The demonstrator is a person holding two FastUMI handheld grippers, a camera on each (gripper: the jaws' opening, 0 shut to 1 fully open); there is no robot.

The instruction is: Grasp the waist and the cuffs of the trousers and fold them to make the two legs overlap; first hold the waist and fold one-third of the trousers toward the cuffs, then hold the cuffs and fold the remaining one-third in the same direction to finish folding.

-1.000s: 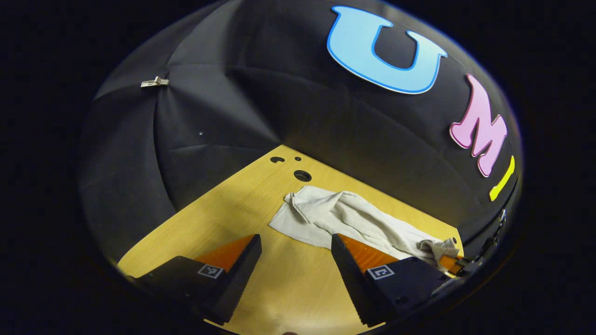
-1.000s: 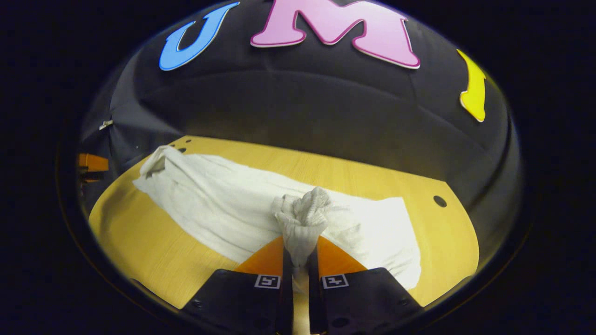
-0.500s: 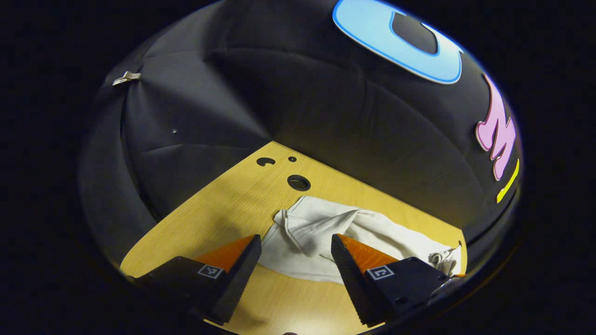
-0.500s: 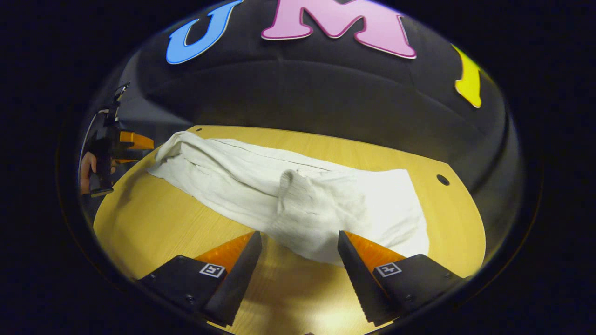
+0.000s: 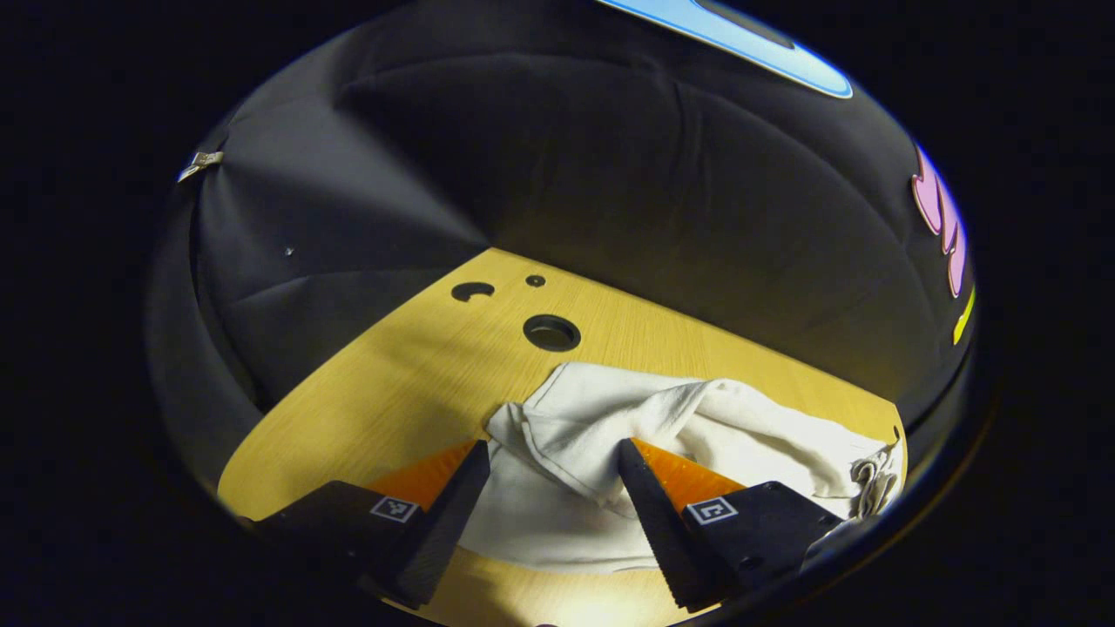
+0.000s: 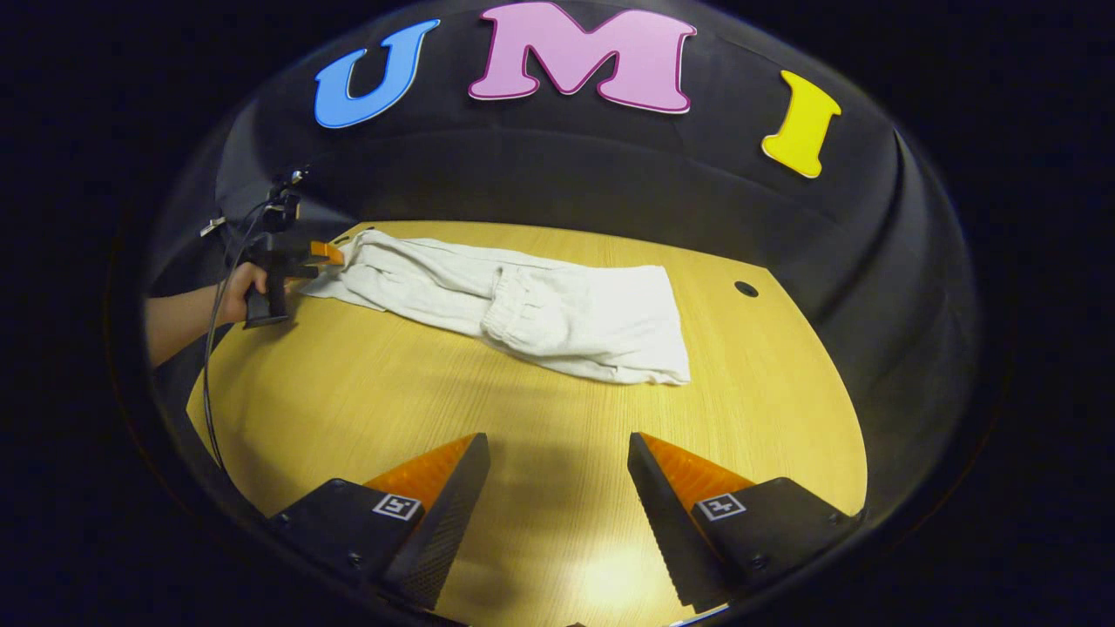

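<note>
The white trousers (image 6: 592, 322) lie across the far side of the wooden table (image 6: 523, 488). Their gathered waist (image 6: 514, 305) is folded over onto the legs. In the right gripper view, my right gripper (image 6: 557, 444) is open and well back from the cloth, above bare wood. A hand (image 6: 233, 292) holds the left gripper (image 6: 335, 254) at the trousers' far left end. In the left gripper view, my left gripper (image 5: 553, 453) is open, its fingers on either side of the rumpled end of the trousers (image 5: 714, 427), without pressing on it.
Round holes (image 5: 551, 333) pierce the tabletop just beyond the cloth in the left gripper view, and one small hole (image 6: 746, 288) sits at the far right in the right gripper view. A cable (image 6: 209, 366) hangs from the left gripper. The black cloth wall bounds the table's back.
My right gripper let go of the waist, opened and drew back from the trousers. My left gripper moved forward, so the trousers' end now lies between its fingers.
</note>
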